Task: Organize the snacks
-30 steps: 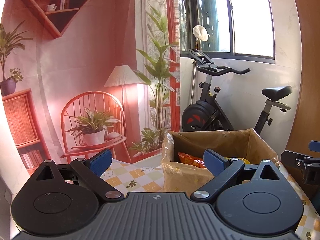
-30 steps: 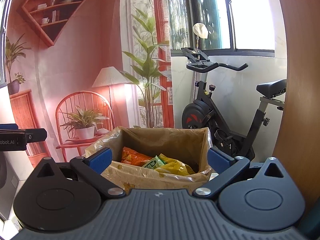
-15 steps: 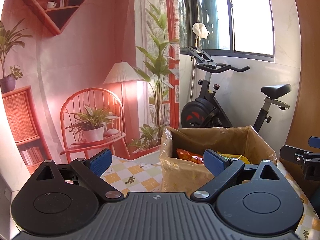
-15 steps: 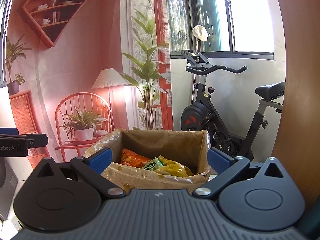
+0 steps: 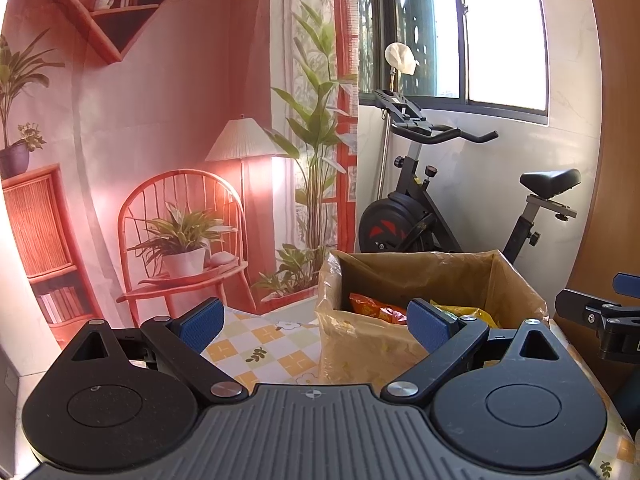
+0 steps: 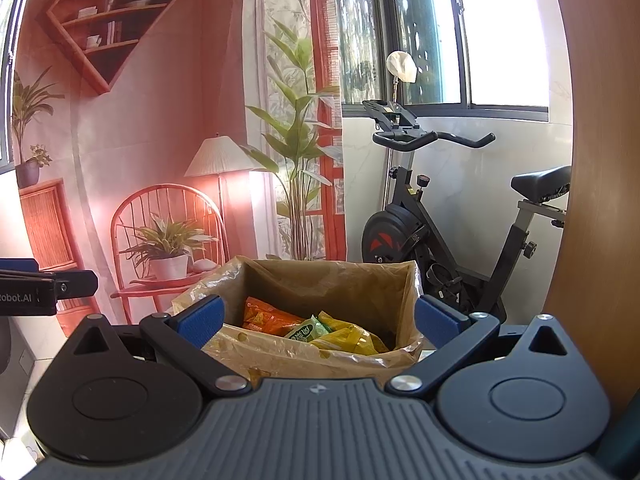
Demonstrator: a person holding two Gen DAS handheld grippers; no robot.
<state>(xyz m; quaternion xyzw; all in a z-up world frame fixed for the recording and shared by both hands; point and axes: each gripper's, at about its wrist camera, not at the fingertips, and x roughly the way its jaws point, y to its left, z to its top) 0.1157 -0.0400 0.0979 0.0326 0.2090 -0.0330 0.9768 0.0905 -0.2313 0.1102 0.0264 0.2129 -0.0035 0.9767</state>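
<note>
The left gripper (image 5: 314, 316) has its two blue-padded fingers (image 5: 200, 318) spread wide with nothing between them. The right gripper (image 6: 318, 316) is likewise spread apart and empty. Each appears at the edge of the other's view, only partly in frame.

In the right wrist view a cardboard box (image 6: 340, 280) lined with clear plastic sits directly ahead, framed between the two fingers and just beyond their tips. In the left wrist view the same box (image 5: 440, 276) lies ahead and to the right, its near wall behind the right-hand finger.

Inside the box three snack packets can be counted from the right wrist view: an orange packet (image 6: 266, 316), a small green packet (image 6: 306, 330) and a yellow packet (image 6: 352, 338). They overlap, and the near wall and plastic hide their lower parts, so more may lie beneath. The print on them is too small to read.

The box stands on a counter (image 5: 256, 344) covered with a chequered floral cloth, mostly hidden by the gripper bodies. Behind are a printed room backdrop (image 5: 160, 120), one exercise bike (image 5: 432, 216) and a window (image 5: 480, 32).
</note>
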